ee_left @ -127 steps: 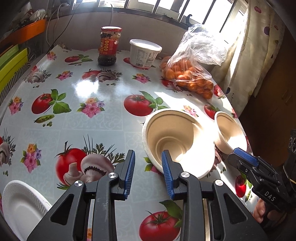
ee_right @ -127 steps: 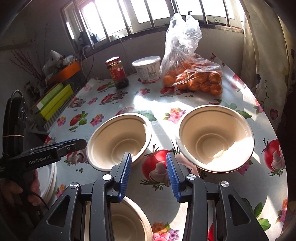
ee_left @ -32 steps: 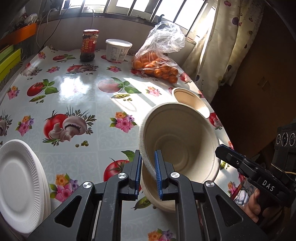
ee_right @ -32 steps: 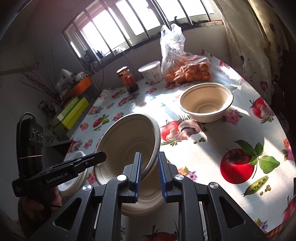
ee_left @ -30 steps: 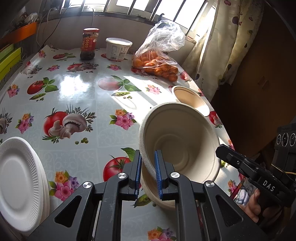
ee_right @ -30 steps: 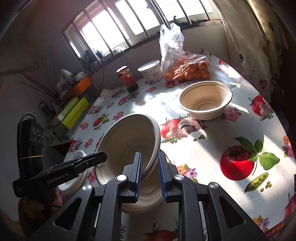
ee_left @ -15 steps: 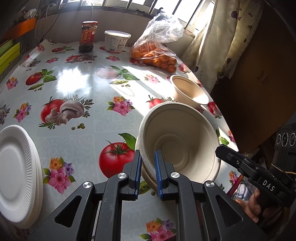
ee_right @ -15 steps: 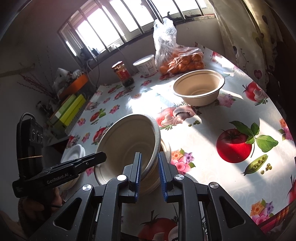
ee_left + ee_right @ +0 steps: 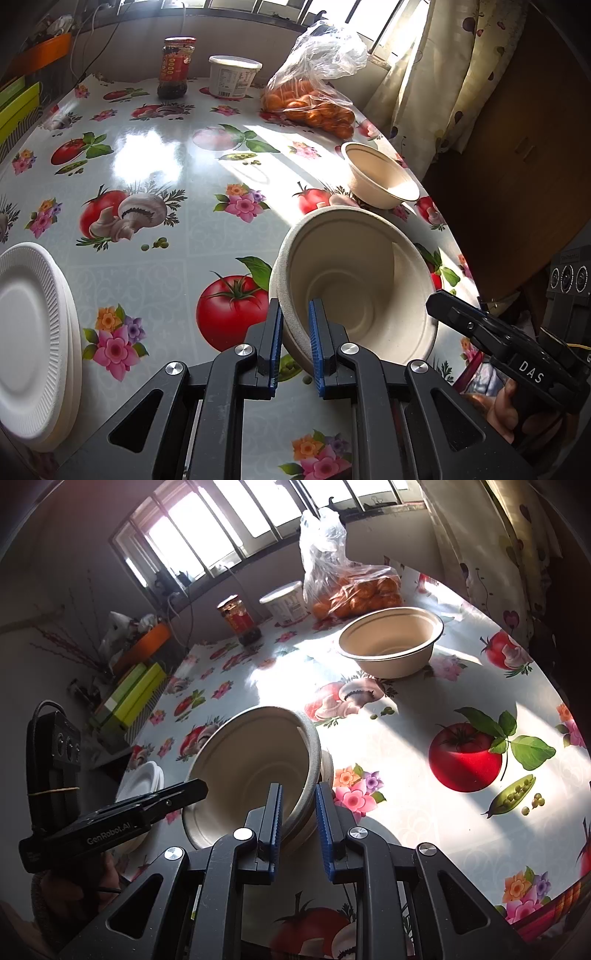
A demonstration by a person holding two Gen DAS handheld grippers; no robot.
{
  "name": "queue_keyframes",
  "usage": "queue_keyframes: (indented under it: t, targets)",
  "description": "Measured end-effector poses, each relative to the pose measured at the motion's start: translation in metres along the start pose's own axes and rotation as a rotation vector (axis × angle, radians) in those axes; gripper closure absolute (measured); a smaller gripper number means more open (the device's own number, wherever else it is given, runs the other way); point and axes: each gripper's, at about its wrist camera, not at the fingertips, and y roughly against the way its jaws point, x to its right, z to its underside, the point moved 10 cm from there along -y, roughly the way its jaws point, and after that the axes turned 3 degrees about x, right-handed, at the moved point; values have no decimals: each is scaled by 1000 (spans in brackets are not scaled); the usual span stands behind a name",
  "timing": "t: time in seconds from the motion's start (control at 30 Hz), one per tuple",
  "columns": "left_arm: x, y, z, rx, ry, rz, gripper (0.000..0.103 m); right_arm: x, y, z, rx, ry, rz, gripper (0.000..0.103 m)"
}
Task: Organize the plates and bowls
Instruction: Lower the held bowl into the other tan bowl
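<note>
A beige paper bowl sits tilted inside a second beige bowl near the table's front right. My left gripper is shut on its left rim. My right gripper is shut on the opposite rim, and its tip shows in the left wrist view. The left gripper's tip shows in the right wrist view. A third beige bowl stands alone, upright, farther back by the right edge. White foam plates are stacked at the front left.
On the flowered tablecloth, a dark jar, a white tub and a bag of oranges stand along the far side under the window. Green boxes lie beyond the left edge. A curtain hangs right.
Four seconds ago both grippers were open and the bowls stood apart. In the last second the held bowl has sunk deeper into the one beneath. The lone bowl now looks farther off.
</note>
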Motion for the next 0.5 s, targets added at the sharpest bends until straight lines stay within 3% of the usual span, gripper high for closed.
queue_keyframes:
  t: [0.5]
  targets:
    - [0,-3,1,-7,-14,-24,88,2,-4,3,-3,9,20,84]
